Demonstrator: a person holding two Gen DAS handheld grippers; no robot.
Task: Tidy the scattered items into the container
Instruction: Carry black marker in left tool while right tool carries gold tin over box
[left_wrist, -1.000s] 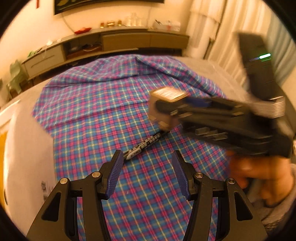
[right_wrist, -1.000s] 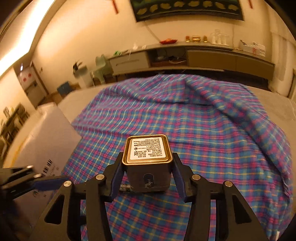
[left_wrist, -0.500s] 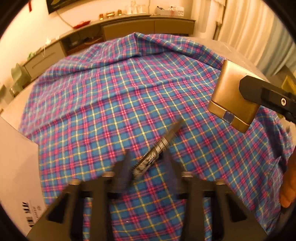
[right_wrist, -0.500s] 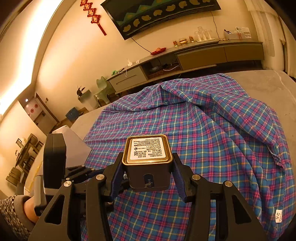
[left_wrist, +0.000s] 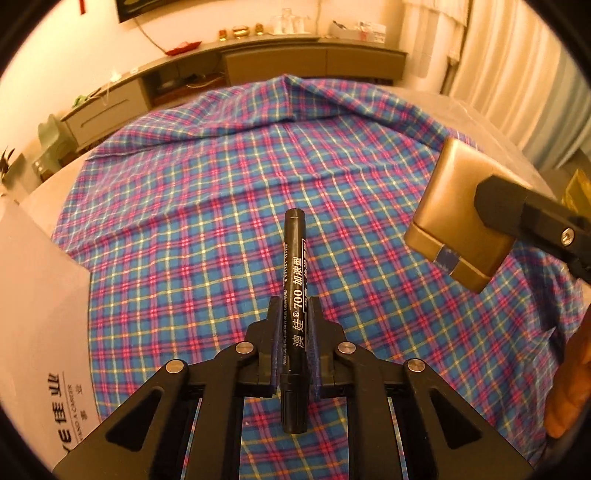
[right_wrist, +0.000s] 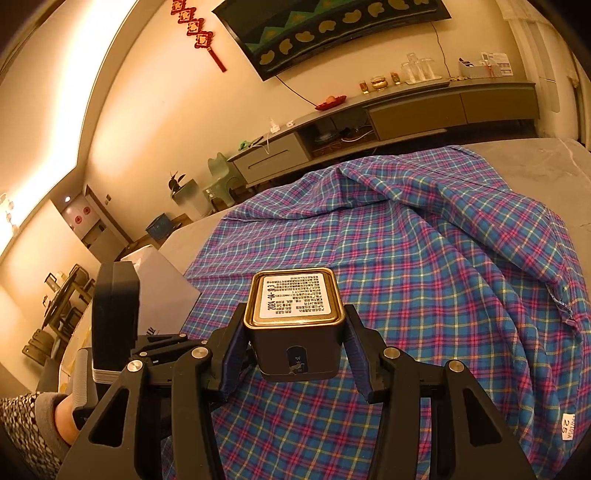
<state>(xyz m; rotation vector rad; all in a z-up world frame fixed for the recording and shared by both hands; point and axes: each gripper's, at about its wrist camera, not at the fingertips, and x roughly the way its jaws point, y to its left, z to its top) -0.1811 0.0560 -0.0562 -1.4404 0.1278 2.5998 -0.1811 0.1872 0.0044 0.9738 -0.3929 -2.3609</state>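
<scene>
Left wrist: black marker (left_wrist: 294, 295) (white lettering) clamped; gold tin (left_wrist: 456, 214) right.

A blue, pink and yellow plaid cloth (left_wrist: 207, 206), a black marker (left_wrist: 294, 280) with white lettering, a gold tin (right_wrist: 295, 325).

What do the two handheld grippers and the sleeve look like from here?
Both grippers, left gripper and right gripper, are black plastic linkages with round silver pivot pins and dark blue ribbed pads. In the right wrist view, the left unit carries a tall black block above a pale ribbed band. The sleeve has a grey cuff and a speckled black-and-white pattern.
</scene>
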